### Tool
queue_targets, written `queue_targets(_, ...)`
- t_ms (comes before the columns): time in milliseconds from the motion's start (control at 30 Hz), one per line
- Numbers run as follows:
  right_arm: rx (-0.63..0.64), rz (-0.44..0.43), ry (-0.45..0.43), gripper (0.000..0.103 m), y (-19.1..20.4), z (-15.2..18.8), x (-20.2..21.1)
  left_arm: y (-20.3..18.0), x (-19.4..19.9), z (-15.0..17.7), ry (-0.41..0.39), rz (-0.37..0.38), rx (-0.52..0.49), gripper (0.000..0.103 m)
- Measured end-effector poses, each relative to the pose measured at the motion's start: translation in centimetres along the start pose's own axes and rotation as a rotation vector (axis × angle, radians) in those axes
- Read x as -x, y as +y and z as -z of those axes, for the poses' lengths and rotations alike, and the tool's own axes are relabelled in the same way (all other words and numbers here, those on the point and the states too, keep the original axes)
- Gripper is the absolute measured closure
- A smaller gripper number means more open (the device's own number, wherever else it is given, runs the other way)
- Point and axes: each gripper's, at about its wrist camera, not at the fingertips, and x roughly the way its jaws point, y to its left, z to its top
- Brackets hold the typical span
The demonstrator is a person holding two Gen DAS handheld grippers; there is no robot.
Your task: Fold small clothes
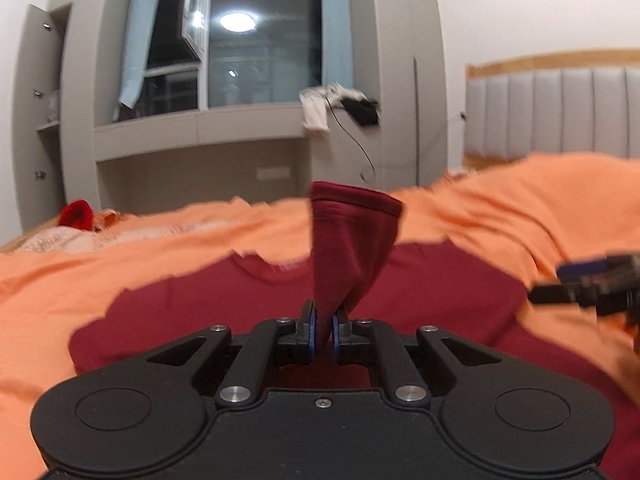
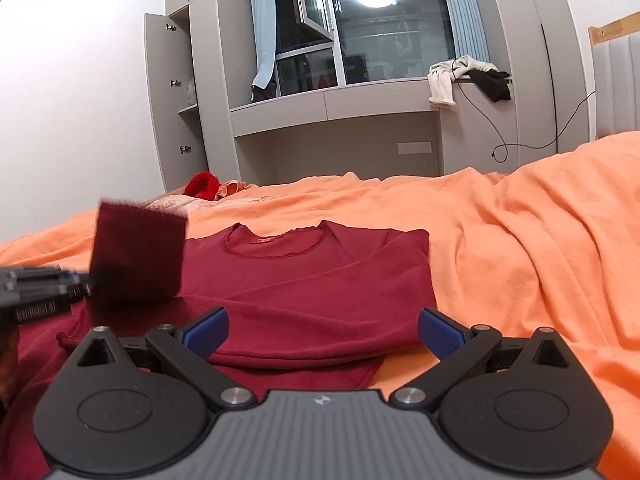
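Observation:
A dark red long-sleeved shirt (image 2: 320, 280) lies flat on the orange bedspread (image 2: 520, 240), neckline away from me, its right sleeve folded across the chest. My left gripper (image 1: 324, 330) is shut on the cuff end of the shirt's left sleeve (image 1: 352, 248), which stands up from the jaws above the shirt (image 1: 440, 288). The right wrist view shows that lifted sleeve (image 2: 138, 258) blurred at the left, with the left gripper (image 2: 86, 280) behind it. My right gripper (image 2: 322, 332) is open, low over the shirt's hem, nothing between its blue pads (image 2: 206, 334).
A red item (image 2: 202, 185) and a pale patterned cloth lie at the bed's far left corner. Beyond the bed stands a grey window bench with white and black clothes (image 2: 464, 76) and a hanging cable. The padded headboard (image 1: 560, 116) rises at the right.

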Motion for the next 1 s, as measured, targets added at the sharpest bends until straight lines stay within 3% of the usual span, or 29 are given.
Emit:
queue_targets(300,-0.055,-0.049,0.018,0.0,0.4,0.0,-0.7,1.0,-0.3,1.6,0.076,0.135,-0.007,0.079)
queue_targets(467,-0.076,-0.06,0.018,0.0,0.4,0.0,-0.6,0.6,0.3,1.9,0.117,0.242,-0.045,0.053)
queue_targets(600,-0.09,-0.088,0.02,0.0,0.5,-0.1,-0.7,1.6,1.3,2.2,0.099,0.365,-0.008,0.039)
queue_targets(667,-0.089,-0.105,0.02,0.0,0.8,-0.2,-0.7,2.4,1.8,2.1,0.078,0.39,0.018,0.031)
queue_targets(733,-0.083,-0.134,0.023,0.002,1.4,-0.5,-0.8,3.2,2.0,1.6,0.06,0.362,0.031,0.029)
queue_targets(833,-0.056,-0.174,0.049,0.01,2.7,-0.7,-1.5,4.8,1.9,0.4,0.039,0.246,0.055,0.02)
queue_targets(867,-0.046,-0.18,0.059,0.013,3.2,-0.7,-1.8,5.5,1.7,0.1,0.037,0.171,0.074,0.015)
queue_targets(1000,-0.003,-0.208,0.109,0.027,5.0,-0.3,-3.1,9.2,0.3,-0.7,0.069,-0.097,0.166,0.013)
